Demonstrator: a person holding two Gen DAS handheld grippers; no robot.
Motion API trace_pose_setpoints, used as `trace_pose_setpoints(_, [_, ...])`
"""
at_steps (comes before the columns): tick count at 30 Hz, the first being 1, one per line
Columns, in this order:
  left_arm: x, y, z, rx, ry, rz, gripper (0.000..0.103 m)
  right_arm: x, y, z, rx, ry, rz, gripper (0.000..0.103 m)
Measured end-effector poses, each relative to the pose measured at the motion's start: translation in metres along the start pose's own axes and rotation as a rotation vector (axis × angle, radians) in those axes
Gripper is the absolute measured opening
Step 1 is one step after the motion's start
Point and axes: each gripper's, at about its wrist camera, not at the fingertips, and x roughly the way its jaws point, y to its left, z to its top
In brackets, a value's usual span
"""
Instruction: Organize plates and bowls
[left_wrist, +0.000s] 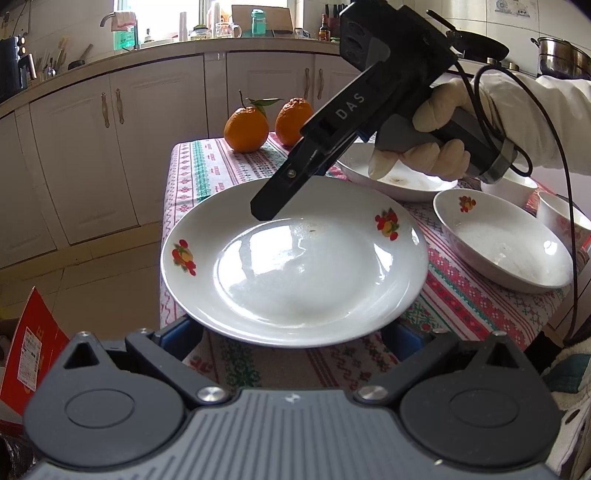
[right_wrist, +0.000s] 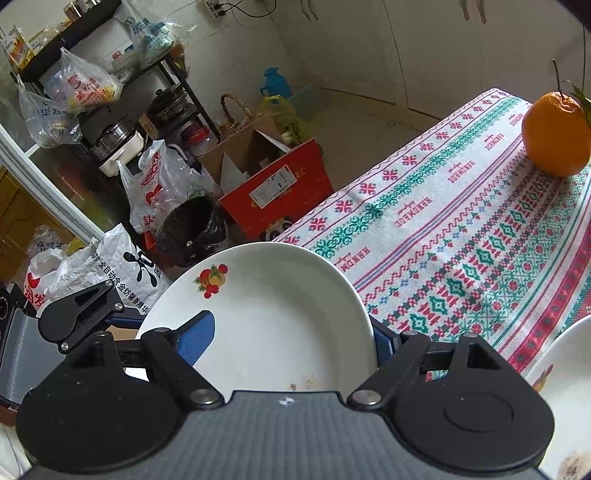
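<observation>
**Plate at table corner, gripper at each end**

Plate (left_wrist: 295, 280) (right_wrist: 280, 325): white, fruit decals on the rim. Sits at the corner of the patterned tablecloth (left_wrist: 207, 173), rim reaching past the cloth's edge. Cannot tell whether resting or lifted clear.

Right gripper (left_wrist: 266, 210) (right_wrist: 288, 336): comes down from upper right in a gloved hand (left_wrist: 436, 122). Clamps across the plate's far rim, one blue pad (right_wrist: 195, 332) on the inner face, the other behind the rim.

Left gripper (left_wrist: 291, 332): fingers set wide, both pads tucked under the near rim and partly hidden by it. Cannot tell whether gripping or merely beneath.

Elsewhere on the cloth:
- Decorated bowl (left_wrist: 506, 243) just right of the plate, apart from it.
- Second plate (left_wrist: 406, 181) behind, under the gloved hand.
- Two oranges (left_wrist: 245, 129) side by side at the far edge, well clear of the crockery.
</observation>
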Motion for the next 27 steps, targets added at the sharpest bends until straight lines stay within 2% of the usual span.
trace_pose_setpoints(11, [0.019,0.011,0.017,0.028,-0.014,-0.013,0.102,0.004,-0.036,0.023,0.026,-0.024,-0.047,0.089])
trace_pose_setpoints(27, [0.030,0.015,0.025,0.052,-0.026,-0.028,0.102,0.006,-0.056,0.023,0.047,-0.038,-0.100,0.089])
